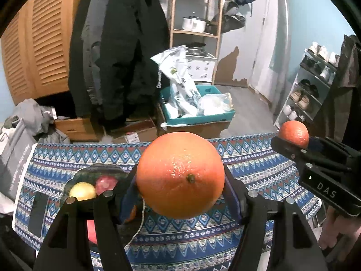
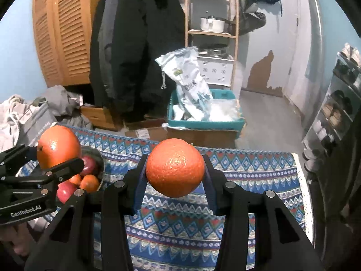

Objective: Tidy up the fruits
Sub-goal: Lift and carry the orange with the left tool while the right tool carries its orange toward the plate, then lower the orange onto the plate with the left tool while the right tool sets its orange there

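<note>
My left gripper (image 1: 180,187) is shut on a large orange (image 1: 180,174), held up above the patterned cloth (image 1: 248,169). The same orange (image 2: 58,146) shows at the left of the right wrist view, between the left gripper's fingers (image 2: 65,166). My right gripper (image 2: 174,176) is shut on a smaller, redder orange (image 2: 175,167), also lifted off the cloth (image 2: 248,164). That orange (image 1: 293,133) appears at the right of the left wrist view. A dark bowl (image 1: 101,169) at the left of the table holds a yellow fruit (image 1: 82,190), a red apple (image 1: 106,183) and small oranges (image 2: 89,182).
The table's far edge faces a cluttered floor: cardboard boxes (image 1: 140,133), a teal crate (image 1: 198,117) with plastic bags, a hanging black coat (image 1: 117,52), a wooden shelf (image 1: 194,31) with a pot. A shoe rack (image 1: 309,90) stands at the right. A grey bag (image 1: 15,155) sits left of the table.
</note>
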A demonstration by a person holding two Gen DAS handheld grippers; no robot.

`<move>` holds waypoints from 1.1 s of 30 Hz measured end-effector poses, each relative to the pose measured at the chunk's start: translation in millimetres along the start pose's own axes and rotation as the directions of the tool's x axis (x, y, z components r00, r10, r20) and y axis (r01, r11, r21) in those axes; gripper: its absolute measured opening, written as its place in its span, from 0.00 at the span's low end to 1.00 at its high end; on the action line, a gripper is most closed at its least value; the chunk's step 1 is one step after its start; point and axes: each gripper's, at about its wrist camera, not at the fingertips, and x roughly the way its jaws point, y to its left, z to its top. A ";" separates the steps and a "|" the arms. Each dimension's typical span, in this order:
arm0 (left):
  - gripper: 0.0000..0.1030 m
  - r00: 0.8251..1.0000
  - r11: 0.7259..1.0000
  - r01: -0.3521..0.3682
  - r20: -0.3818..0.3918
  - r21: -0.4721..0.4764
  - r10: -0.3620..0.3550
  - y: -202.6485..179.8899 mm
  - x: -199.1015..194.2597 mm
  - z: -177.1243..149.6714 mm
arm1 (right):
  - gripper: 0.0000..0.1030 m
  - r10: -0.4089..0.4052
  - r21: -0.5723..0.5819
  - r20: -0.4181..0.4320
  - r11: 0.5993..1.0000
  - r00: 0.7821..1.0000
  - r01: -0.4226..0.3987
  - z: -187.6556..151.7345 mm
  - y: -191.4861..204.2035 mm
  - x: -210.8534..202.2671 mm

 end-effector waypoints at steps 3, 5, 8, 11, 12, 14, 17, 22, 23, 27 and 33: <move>0.67 1.000 1.000 -0.014 -0.003 -0.020 0.014 13.3 -0.7 -0.9 | 0.43 0.016 -0.014 -0.003 1.000 1.000 -0.016 2.5 12.0 5.4; 0.67 1.000 0.999 -0.024 -0.005 -0.038 0.023 22.8 -0.7 -0.9 | 0.43 0.029 -0.024 -0.011 0.999 1.000 -0.029 4.0 20.2 11.1; 0.67 0.999 0.997 -0.046 -0.003 -0.055 0.046 36.9 -0.6 -1.7 | 0.43 0.052 -0.037 -0.020 0.998 0.998 -0.053 5.8 32.9 19.1; 0.67 0.998 0.995 -0.057 -0.013 -0.079 0.056 51.0 1.2 -4.6 | 0.43 0.076 -0.047 -0.034 0.996 0.997 -0.078 6.9 44.7 27.8; 0.67 0.998 0.994 -0.061 -0.019 -0.087 0.059 56.3 2.7 -5.6 | 0.43 0.082 -0.050 -0.038 0.995 0.996 -0.083 7.2 48.4 30.6; 0.67 0.997 0.992 -0.073 -0.033 -0.102 0.070 66.5 7.3 -9.3 | 0.43 0.096 -0.056 -0.050 0.994 0.994 -0.099 7.5 56.3 37.2; 0.67 0.995 0.989 -0.093 -0.054 -0.112 0.087 80.1 14.5 -16.1 | 0.43 0.126 -0.053 -0.066 0.990 0.990 -0.130 8.7 67.6 48.9; 0.67 0.989 0.983 -0.126 -0.088 -0.132 0.115 103.6 26.9 -26.5 | 0.43 0.158 -0.061 -0.091 0.985 0.983 -0.164 9.8 84.7 66.8; 0.67 0.988 0.982 -0.131 -0.094 -0.139 0.119 109.3 30.0 -28.6 | 0.43 0.161 -0.063 -0.094 0.984 0.982 -0.167 10.6 87.6 70.3; 0.67 0.983 0.976 -0.155 -0.119 -0.154 0.138 126.1 40.6 -35.6 | 0.43 0.191 -0.063 -0.120 0.978 0.974 -0.199 9.7 101.2 87.1; 0.67 0.976 0.969 -0.167 -0.173 -0.184 0.135 147.1 59.4 -47.8 | 0.43 0.218 -0.078 -0.159 0.969 0.963 -0.233 2.1 124.3 110.0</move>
